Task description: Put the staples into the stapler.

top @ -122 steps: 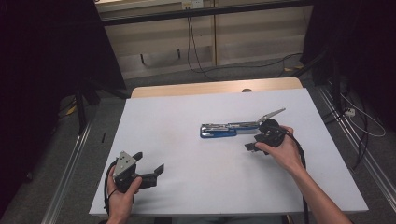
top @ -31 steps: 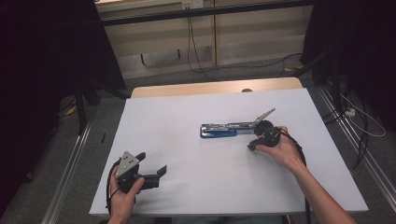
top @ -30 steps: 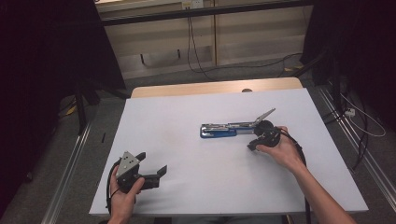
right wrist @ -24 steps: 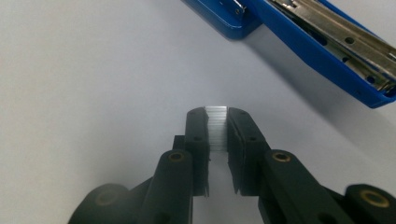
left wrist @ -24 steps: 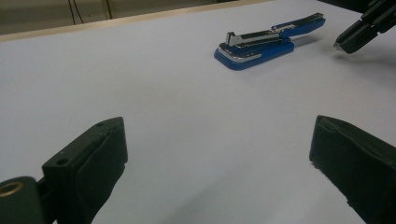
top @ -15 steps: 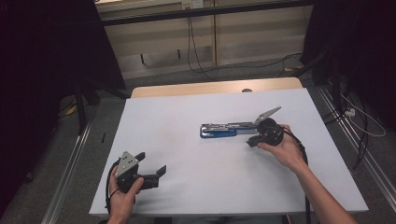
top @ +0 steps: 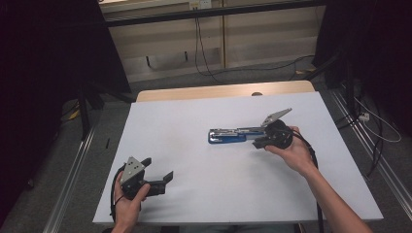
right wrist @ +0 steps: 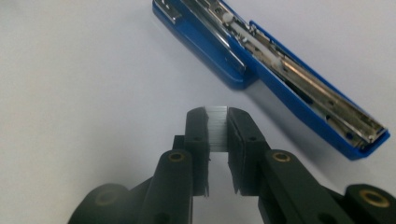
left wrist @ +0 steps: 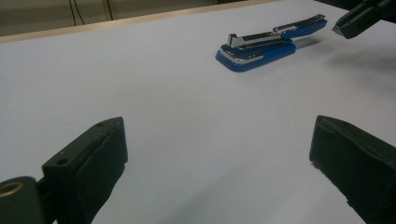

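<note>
**Staple strip pinched beside the opened blue stapler**

Right hand-held gripper clamped on a strip of staples, the silvery strip standing between the two black pads, jaws nearly together around it. Held just near of the blue stapler, apart from it, with the stapler's top swung open and its metal staple channel lying exposed and facing up. In the high view, stapler flat on the white bench, a little right of centre, long axis running left to right; right hand-held gripper at the stapler's right end, gripped by the right hand coming in from the near right.

Left hand-held gripper near the bench's near left corner, held in the left hand, jaws spread wide with nothing between them, only bare bench surface beneath. From the left gripper view, wide-apart jaws pointed across the bench toward the stapler, well apart from it.
</note>
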Demonstrator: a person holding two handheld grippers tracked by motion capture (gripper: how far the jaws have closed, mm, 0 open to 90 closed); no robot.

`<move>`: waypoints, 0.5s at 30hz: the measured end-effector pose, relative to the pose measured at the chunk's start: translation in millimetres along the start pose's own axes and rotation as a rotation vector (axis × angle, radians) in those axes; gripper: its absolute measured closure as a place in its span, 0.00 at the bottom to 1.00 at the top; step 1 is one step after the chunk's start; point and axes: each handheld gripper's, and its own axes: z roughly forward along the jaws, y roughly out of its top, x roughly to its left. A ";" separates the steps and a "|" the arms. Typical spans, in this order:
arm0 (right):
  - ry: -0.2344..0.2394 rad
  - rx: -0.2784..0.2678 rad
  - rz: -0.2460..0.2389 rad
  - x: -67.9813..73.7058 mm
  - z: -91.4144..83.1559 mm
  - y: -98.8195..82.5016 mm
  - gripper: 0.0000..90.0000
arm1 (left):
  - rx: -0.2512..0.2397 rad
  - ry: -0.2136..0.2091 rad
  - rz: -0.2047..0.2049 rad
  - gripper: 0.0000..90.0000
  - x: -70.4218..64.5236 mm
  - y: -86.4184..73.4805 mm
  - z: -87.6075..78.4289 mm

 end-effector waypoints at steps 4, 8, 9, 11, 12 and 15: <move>0.000 -0.020 -0.013 0.6 1.4 8.4 0.88 | -0.002 0.002 -0.004 0.05 -0.2 -0.4 -0.1; 0.006 -0.043 -0.018 0.4 3.3 14.3 0.88 | -0.002 -0.001 -0.002 0.05 -0.4 -0.3 -1.3; 0.007 -0.048 -0.020 0.2 3.5 15.4 0.88 | 0.000 -0.001 0.002 0.05 -0.1 -0.3 -1.6; 0.007 -0.060 -0.023 -0.3 3.5 17.6 0.88 | 0.000 0.002 0.002 0.05 0.1 -0.5 -1.6; 0.009 -0.071 -0.023 -0.8 3.8 18.8 0.88 | 0.001 0.002 -0.002 0.05 0.0 -0.6 -1.4; 0.016 -0.092 -0.021 -1.7 4.4 22.2 0.88 | 0.002 0.008 0.000 0.05 -0.6 -0.8 -1.9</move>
